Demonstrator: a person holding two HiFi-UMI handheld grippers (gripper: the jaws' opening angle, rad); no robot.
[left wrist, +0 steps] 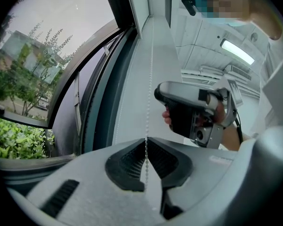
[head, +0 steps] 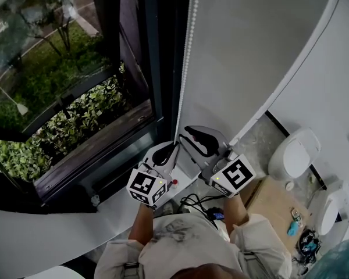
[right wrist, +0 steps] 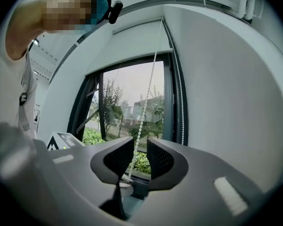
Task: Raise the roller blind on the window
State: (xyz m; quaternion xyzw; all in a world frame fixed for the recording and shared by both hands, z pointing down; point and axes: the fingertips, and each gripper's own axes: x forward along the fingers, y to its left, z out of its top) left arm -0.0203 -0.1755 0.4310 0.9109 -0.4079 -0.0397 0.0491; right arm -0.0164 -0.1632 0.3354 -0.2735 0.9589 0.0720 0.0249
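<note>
- Everything is lit by daylight through the window (head: pixel 46 68) at the far left. No hard shadows are cast anywhere.
- The greenery (head: pixel 75 115) outside is rendered bright and a bit washed. The sky (left wrist: pixel 61 13) is pretty much blown out to flat white.
- The dark window frame (head: pixel 163 51) is crushed to near black, with almost no detail kept.
- The white wall (head: pixel 250 51) on the right is lit softly and evenly.
- Some glare is thrown by a ceiling light strip (left wrist: pixel 237 52) in the left gripper view.
- Heavy fisheye bending is seen in both gripper views, with straight edges bowed and corners blacked out.
- The near foreground there is left soft, while the bead chain (left wrist: pixel 149 102) is kept fairly crisp.
</note>
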